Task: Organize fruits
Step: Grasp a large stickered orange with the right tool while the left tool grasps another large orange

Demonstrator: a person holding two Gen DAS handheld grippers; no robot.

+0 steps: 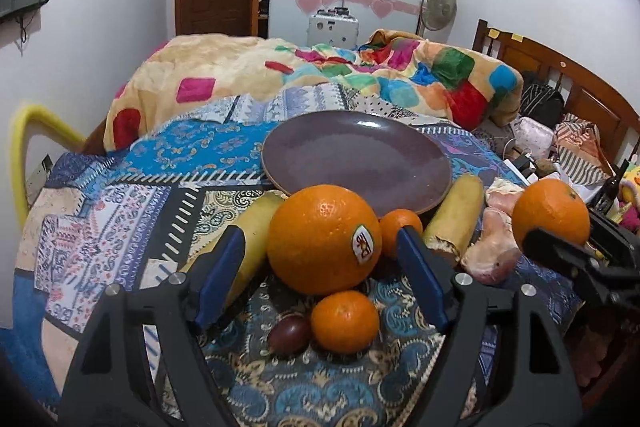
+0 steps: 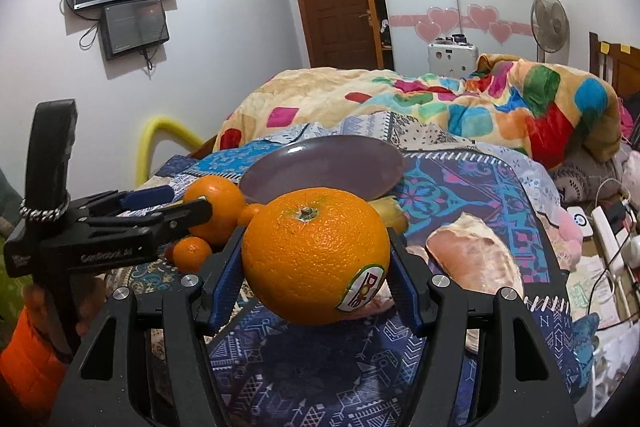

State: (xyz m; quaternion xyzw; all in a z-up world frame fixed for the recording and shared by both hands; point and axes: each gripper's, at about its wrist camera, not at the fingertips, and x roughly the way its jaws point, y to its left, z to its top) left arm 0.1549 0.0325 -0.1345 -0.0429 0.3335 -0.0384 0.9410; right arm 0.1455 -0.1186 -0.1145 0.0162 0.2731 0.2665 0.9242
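Right gripper around orange

Purple plate, frame centre: glazed, glossy, catching glare. Large orange: pitted, shiny peel, wearing a glossy paper sticker. Bedspread, lower left: printed woven cloth, matt. Right tongs: matt black plastic, blue pads looking rubbery, bright metal pins showing. Door, top: varnished wood.
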